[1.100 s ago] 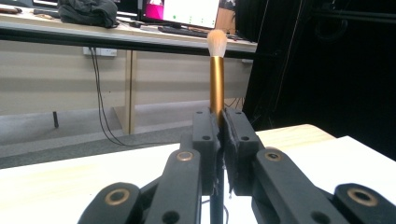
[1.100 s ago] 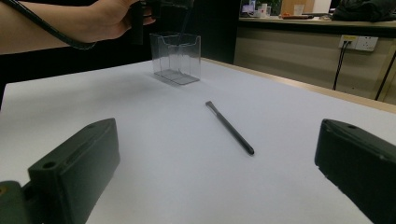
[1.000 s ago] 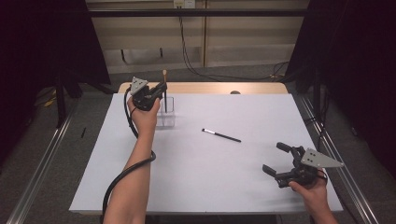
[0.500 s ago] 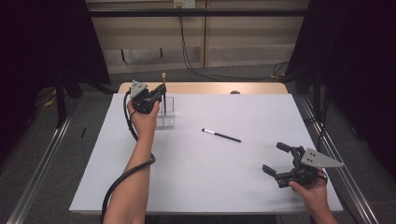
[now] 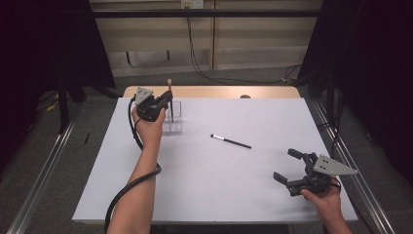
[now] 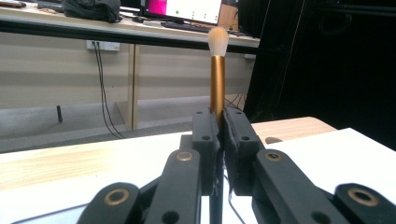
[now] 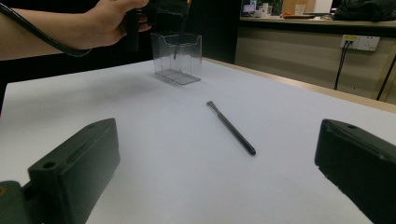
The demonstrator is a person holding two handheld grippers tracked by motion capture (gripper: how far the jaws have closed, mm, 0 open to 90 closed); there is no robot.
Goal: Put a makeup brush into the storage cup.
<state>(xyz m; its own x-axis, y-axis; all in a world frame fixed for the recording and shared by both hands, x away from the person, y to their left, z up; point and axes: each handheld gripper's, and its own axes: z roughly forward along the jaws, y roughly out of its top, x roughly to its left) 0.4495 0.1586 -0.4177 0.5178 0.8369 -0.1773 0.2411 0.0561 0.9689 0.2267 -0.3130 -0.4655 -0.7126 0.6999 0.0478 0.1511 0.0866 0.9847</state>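
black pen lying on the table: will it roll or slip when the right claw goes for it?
The black pen looks slim and round, lying flat on the smooth white table, so a nudge may roll it. Probably stiff and light. The open right claw may need a low, square pinch.

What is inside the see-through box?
The lower end of the gold-handled brush held upright by the left gripper reaches down into the clear box. Whether it touches the bottom cannot be told.

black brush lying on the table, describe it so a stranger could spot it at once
On the white table, look near the middle, right of the clear holder. The thin black brush lies flat and alone there, unlike the gold-handled brush held upright in the left claw.
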